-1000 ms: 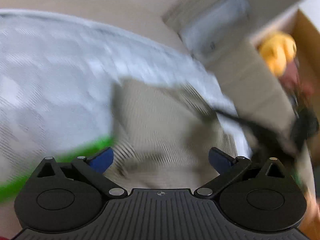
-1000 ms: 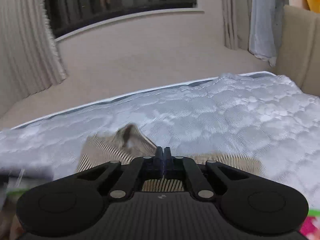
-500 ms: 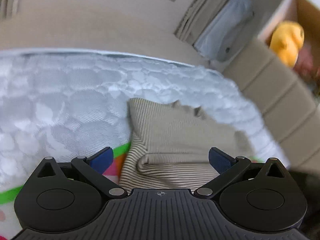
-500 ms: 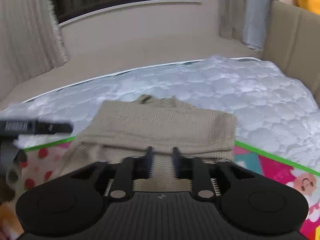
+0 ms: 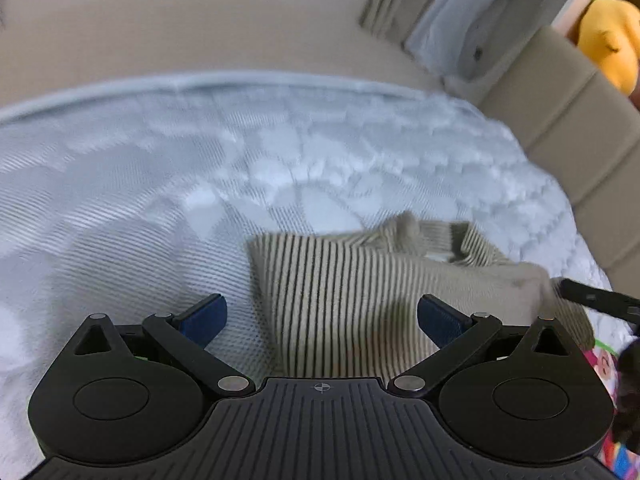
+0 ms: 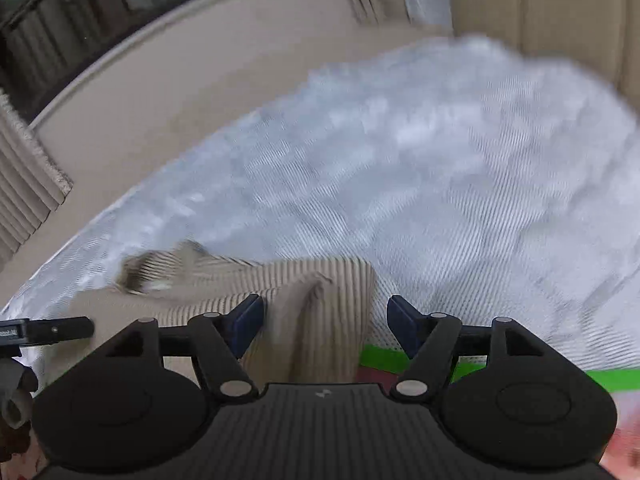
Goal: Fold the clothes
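Note:
A beige striped garment lies folded into a rough rectangle on the white quilted mattress. My left gripper is open and empty, just above the garment's near left part. In the right wrist view the same garment lies with its right edge between the pads. My right gripper is open and empty over that edge. The collar end points away to the far left. The other gripper's black tip shows at the right edge of the left wrist view.
A colourful play mat with a green border lies under the near side of the garment. A beige padded headboard stands at the right, with a yellow plush toy above it. A wall with curtains lies beyond the mattress.
My right gripper has opened from shut and let go of the garment. Both grippers have shifted and both views are blurred by motion. The left gripper stays open.

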`<action>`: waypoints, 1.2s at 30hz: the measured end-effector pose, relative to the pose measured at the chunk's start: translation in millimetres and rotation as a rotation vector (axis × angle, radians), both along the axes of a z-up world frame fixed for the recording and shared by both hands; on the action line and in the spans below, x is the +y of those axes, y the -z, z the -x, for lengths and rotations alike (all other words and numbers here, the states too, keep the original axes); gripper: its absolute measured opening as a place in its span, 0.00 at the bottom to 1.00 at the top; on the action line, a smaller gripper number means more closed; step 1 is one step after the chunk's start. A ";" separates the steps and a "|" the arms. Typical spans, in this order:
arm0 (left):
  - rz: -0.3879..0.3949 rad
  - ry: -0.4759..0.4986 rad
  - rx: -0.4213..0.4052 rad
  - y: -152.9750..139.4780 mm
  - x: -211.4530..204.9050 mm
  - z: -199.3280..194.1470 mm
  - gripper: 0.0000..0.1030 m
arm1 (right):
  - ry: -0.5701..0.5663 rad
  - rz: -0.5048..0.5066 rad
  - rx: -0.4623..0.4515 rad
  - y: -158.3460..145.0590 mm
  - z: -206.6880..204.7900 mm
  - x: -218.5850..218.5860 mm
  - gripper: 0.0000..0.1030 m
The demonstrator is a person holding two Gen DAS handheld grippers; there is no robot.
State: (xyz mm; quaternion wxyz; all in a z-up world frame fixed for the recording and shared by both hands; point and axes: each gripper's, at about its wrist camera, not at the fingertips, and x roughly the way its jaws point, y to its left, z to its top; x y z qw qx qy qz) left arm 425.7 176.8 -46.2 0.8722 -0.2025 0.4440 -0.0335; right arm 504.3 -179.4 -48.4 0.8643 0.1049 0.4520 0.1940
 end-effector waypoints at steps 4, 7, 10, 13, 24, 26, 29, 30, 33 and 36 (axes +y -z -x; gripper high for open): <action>0.040 0.047 0.007 9.1 -4.0 -17.9 1.00 | -0.034 -0.152 0.035 5.7 -15.6 0.6 0.30; 0.039 0.063 -0.017 -3.7 -5.2 -13.0 0.77 | -0.113 -0.091 -0.030 -15.6 -4.1 12.6 0.22; 0.029 0.067 -0.042 -24.3 -4.7 -0.6 0.32 | -0.170 -0.115 -0.103 -50.5 20.4 4.0 0.20; 0.018 0.072 -0.068 -44.8 -4.2 11.8 0.18 | -0.229 -0.112 -0.168 -82.6 57.3 -6.6 0.20; -0.082 0.201 -0.097 -104.2 -49.3 174.0 0.18 | -0.433 0.185 -0.296 -117.4 229.2 -29.1 0.20; -0.085 0.198 -0.057 -97.6 -49.2 196.7 0.21 | -0.475 0.245 -0.275 -105.8 250.9 -29.1 0.21; -0.078 0.179 0.024 -87.4 -44.5 223.8 0.27 | -0.552 0.360 -0.269 -94.8 283.7 -28.8 0.23; -0.078 0.172 0.048 -84.7 -41.5 232.0 0.27 | -0.571 0.385 -0.271 -94.8 292.1 -30.7 0.24; -0.055 0.154 0.100 -83.5 -32.8 250.5 0.28 | -0.574 0.385 -0.247 -104.7 308.7 -44.9 0.26; -0.012 0.141 0.129 -85.8 -22.7 263.7 0.38 | -0.516 0.321 -0.188 -119.3 318.9 -63.7 0.30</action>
